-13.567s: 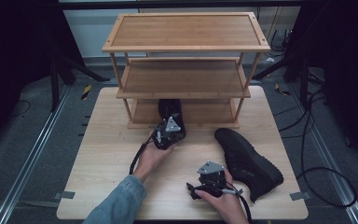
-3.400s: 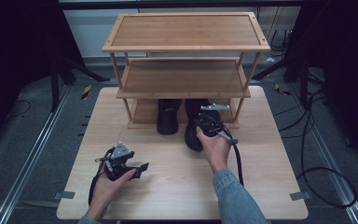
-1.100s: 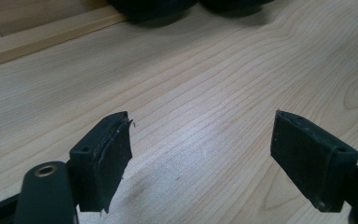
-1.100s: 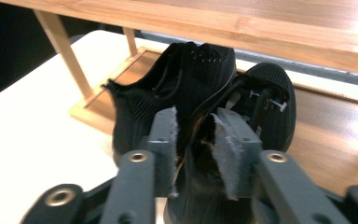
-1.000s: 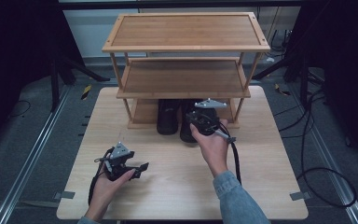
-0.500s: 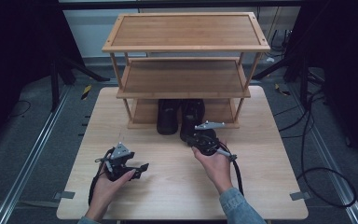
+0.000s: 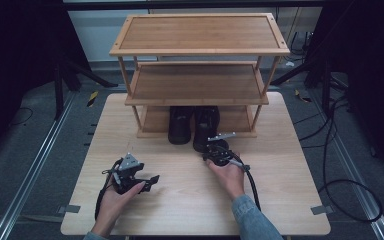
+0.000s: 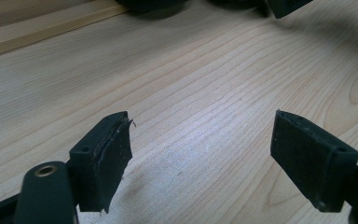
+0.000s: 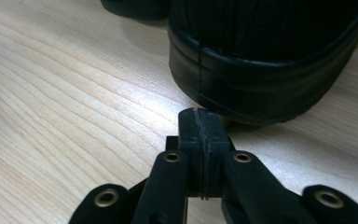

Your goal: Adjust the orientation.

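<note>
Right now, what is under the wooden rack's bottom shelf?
Two black shoes stand side by side under the wooden rack. Their heels poke out towards us; their toes are hidden by the shelf above.

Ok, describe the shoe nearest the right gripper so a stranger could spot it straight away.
Find the wooden three-tier rack at the back of the table. Two black shoes stand side by side on its bottom shelf, heels poking out towards the person. It is the right shoe, just beyond the shut right gripper; the left shoe has nothing near it.

Pale, matt wood-grain table (image 7: 290,200) – a warmer bamboo-look rack (image 7: 200,35) above; black shoe (image 9: 270,60) shows a smooth, faintly glossy rubber-like rim.
</note>
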Demonstrator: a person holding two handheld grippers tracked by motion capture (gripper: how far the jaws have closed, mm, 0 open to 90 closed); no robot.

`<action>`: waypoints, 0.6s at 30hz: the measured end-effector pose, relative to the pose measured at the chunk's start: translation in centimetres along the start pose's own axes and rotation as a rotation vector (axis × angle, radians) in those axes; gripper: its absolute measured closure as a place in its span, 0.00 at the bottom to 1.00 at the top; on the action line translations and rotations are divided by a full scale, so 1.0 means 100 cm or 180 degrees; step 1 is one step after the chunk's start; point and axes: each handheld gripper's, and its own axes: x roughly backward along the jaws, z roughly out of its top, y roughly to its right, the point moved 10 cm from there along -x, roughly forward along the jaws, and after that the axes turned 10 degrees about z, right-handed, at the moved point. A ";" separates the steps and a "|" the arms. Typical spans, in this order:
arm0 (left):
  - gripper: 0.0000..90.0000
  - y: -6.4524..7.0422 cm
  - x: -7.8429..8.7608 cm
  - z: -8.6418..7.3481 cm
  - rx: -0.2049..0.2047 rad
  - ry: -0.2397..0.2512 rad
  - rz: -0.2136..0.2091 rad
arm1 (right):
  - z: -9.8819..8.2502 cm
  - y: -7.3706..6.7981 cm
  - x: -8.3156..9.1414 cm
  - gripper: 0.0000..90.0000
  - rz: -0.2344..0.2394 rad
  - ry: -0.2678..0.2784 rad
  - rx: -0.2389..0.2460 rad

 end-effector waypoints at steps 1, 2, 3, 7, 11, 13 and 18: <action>0.21 0.000 0.000 0.000 0.0001 -0.0001 -0.0002 | 0.000 0.000 0.000 1.00 0.0000 0.0000 0.0000; 0.21 0.000 0.000 0.000 0.0004 -0.0003 0.0000 | -0.001 0.002 -0.003 1.00 -0.0025 -0.0034 0.0021; 0.21 0.000 0.000 0.000 0.0004 -0.0003 0.0000 | -0.001 0.002 -0.003 1.00 -0.0025 -0.0034 0.0021; 0.21 -0.001 0.000 -0.001 0.0010 -0.0001 0.0002 | 0.000 0.006 -0.006 1.00 -0.0029 -0.0042 -0.0014; 0.21 -0.001 0.000 0.000 0.0019 0.0004 -0.0006 | 0.001 0.001 0.001 1.00 -0.0013 0.0020 0.0018; 0.21 -0.001 0.000 0.000 0.0016 0.0001 0.0001 | 0.002 -0.002 0.006 1.00 -0.0001 0.0080 0.0024; 0.21 0.001 0.000 0.000 0.0008 0.0004 -0.0010 | 0.007 -0.005 0.014 1.00 0.0026 0.0189 0.0037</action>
